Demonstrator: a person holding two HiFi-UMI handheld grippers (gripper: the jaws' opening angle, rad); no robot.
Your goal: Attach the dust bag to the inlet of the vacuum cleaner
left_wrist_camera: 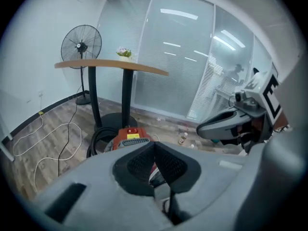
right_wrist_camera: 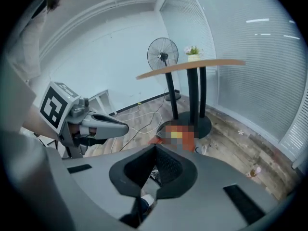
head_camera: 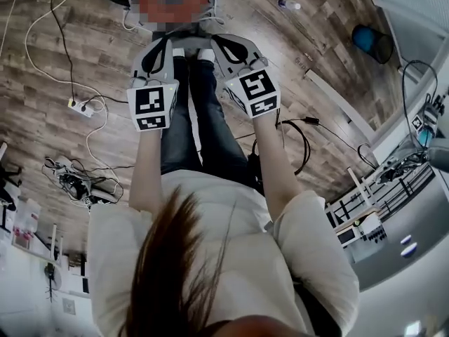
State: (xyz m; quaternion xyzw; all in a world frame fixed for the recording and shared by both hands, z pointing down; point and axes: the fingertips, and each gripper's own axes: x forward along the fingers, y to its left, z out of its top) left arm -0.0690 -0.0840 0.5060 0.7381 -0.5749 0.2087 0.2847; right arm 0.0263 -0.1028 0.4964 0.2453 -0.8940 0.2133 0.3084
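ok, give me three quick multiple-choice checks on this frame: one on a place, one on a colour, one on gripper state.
1. Where is the vacuum?
A. on the floor by the table base
B. on the table top
C. between a gripper's jaws

2. What colour is the vacuum?
A. blue
B. red-orange
C. green

3. What state are the left gripper and right gripper in?
A. both open
B. both shut on a bag
C. both shut, empty

Key:
1. A: it sits on the wood floor beside the table's foot.
2. B: its shell shows red-orange in the left gripper view.
3. C: in each gripper view the pads meet with nothing between them.
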